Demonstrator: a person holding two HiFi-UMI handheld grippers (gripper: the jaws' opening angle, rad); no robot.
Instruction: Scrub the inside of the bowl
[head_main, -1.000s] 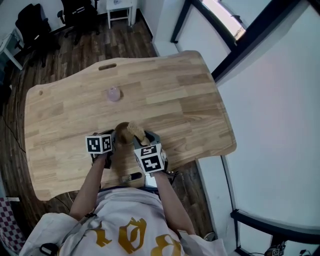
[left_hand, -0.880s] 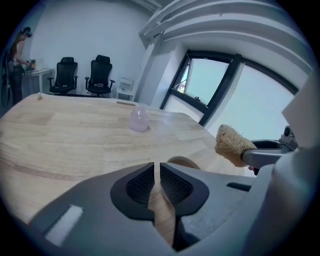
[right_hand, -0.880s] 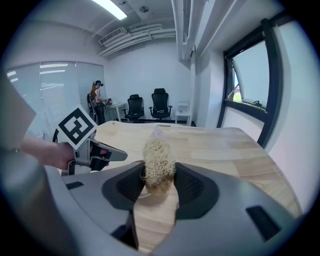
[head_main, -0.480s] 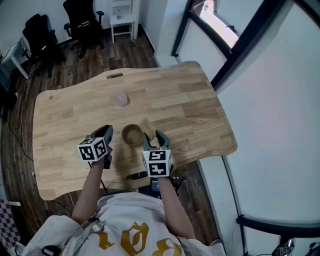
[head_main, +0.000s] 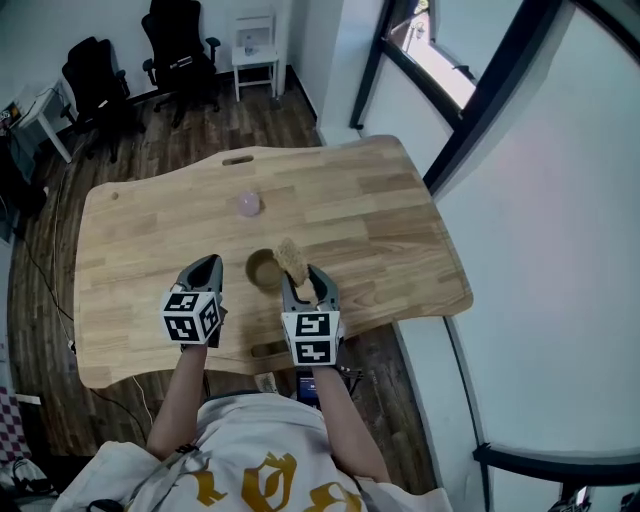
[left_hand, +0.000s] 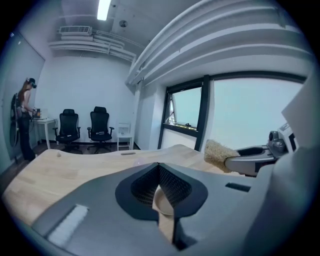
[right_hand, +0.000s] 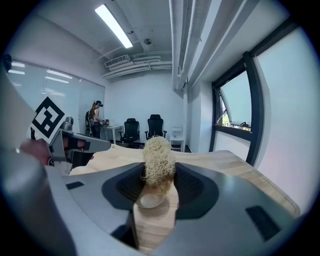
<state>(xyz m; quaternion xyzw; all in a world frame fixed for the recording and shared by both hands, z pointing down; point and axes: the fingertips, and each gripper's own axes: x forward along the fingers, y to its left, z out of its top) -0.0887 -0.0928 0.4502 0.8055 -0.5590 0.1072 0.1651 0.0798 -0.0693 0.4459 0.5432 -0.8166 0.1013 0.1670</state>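
Note:
A small tan bowl (head_main: 263, 270) stands upright on the wooden table (head_main: 380, 220), between my two grippers and free of both. My right gripper (head_main: 303, 276) is shut on a pale fibrous scrubber (head_main: 292, 256), which is held just right of the bowl and above its rim. In the right gripper view the scrubber (right_hand: 159, 162) sticks up between the jaws of the right gripper (right_hand: 159, 176), with the bowl (right_hand: 150, 200) low behind it. My left gripper (head_main: 206, 264) sits left of the bowl, shut and empty. The left gripper view shows the bowl (left_hand: 163, 201) past the left gripper (left_hand: 159, 171).
A small pink object (head_main: 249, 205) lies farther back on the table. The table's near edge runs just under my grippers. A window wall (head_main: 470, 110) stands to the right. Office chairs (head_main: 185, 50) and a small white table (head_main: 254, 45) are beyond the far edge.
My left gripper has let go of the bowl and drawn back to the left. The scrubber has come out of the bowl toward the right. The head camera has tilted up.

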